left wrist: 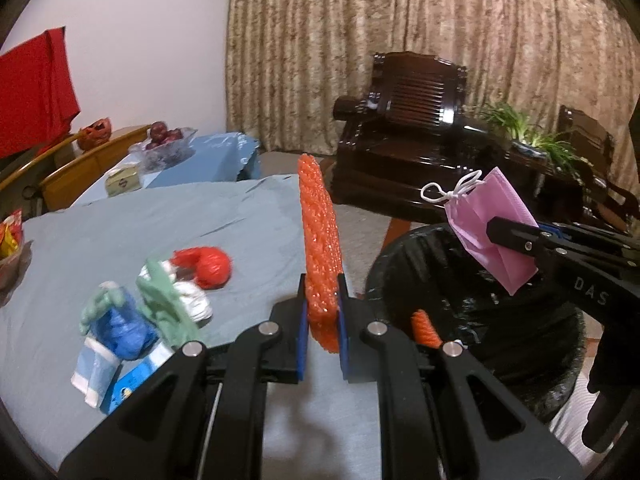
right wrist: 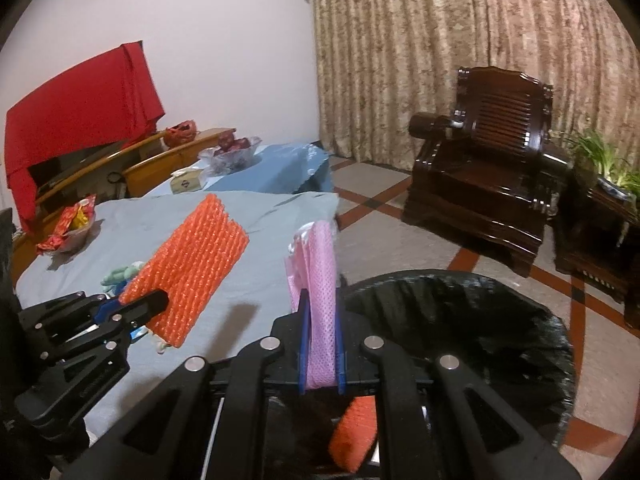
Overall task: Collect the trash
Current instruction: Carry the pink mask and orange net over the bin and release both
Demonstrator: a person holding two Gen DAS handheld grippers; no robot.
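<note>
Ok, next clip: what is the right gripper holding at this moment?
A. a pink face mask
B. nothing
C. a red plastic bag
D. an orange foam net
A: the right gripper is shut on the pink face mask, its white ear loops dangling near the black-lined trash bin; the orange foam net is in the left gripper.

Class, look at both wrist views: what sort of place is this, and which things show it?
Most likely a home living room: a carved dark wooden armchair, long patterned curtains, and a cloth-covered table beside a lined trash bin.
</note>
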